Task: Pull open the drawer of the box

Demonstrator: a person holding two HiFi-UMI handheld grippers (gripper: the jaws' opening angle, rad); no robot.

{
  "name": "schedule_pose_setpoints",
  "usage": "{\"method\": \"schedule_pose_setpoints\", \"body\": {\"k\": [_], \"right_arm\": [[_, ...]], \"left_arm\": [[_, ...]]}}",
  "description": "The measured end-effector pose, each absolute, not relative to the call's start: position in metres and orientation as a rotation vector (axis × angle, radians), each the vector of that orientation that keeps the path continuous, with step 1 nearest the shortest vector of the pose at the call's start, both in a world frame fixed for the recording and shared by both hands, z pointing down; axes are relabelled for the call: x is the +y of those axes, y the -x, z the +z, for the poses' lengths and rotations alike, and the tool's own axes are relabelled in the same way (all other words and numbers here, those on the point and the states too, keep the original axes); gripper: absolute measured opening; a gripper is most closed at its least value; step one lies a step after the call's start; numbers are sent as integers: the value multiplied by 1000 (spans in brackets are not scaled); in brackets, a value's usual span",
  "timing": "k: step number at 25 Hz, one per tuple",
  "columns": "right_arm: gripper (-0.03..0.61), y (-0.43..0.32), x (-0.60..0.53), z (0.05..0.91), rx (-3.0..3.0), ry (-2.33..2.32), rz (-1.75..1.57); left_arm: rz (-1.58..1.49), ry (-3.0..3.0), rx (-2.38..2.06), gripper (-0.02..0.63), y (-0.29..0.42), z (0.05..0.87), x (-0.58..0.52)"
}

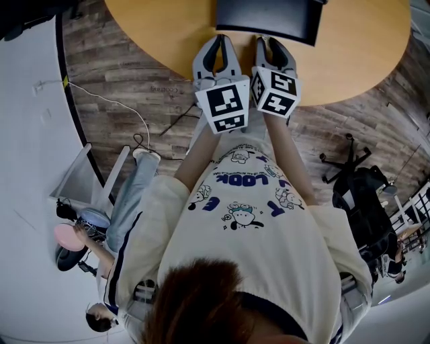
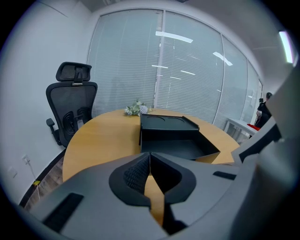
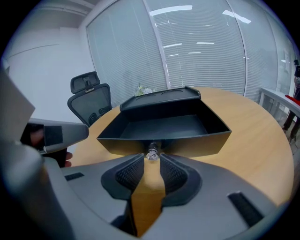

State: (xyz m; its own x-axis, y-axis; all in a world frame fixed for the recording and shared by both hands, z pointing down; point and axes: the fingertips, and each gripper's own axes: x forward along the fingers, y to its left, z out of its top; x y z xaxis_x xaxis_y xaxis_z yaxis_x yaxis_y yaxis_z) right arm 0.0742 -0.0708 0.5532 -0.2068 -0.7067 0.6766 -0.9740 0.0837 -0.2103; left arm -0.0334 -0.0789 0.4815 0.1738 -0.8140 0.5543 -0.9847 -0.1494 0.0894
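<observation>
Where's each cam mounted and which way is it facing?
Head view: on the person's head, facing steeply down; shows hair, shirt, forearms, left gripper, right gripper, the table and box.
Left gripper view: on the left gripper, facing along its shut jaws over the table toward the box and a chair.
Right gripper view: on the right gripper, facing the open drawer, jaws around its knob.
Shared: all three show table and box; both gripper views show the chair.

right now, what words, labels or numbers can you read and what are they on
"LOOK": on the person's shirt, upside down in the head view.
The smaller print beside it: too small to read.
No words on the left marker cube, the right marker cube (square patterns only) or the box.
</observation>
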Motion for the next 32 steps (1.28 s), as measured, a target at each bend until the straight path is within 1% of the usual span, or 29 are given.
{"method": "schedule_pose_setpoints", "body": {"k": [1,7,13,16,25,32], "right_arm": [[124,-74,-70,549,-1968,-1661,893],[122,-71,-68,521,-2006,-1669,864],[86,-75,-81,466,-2093,-1777,777],[68,-80,-92,429,-2147,-1839,683],[58,-95,-111,343,-2279,-1958,441],[49,-92,-110,306,-2344,-1978,291]], "left_arm": [[530,-2032,-1695,18,34,479,-79],[493,-2071,-1707,18,31,458,-88],[426,-2140,-1725,18,32,422,-100],[377,-2170,-1732,18,33,397,-106],[204,-2317,-1792,18,22,314,-116],[173,-2374,-1835,18,20,288,-112]]}}
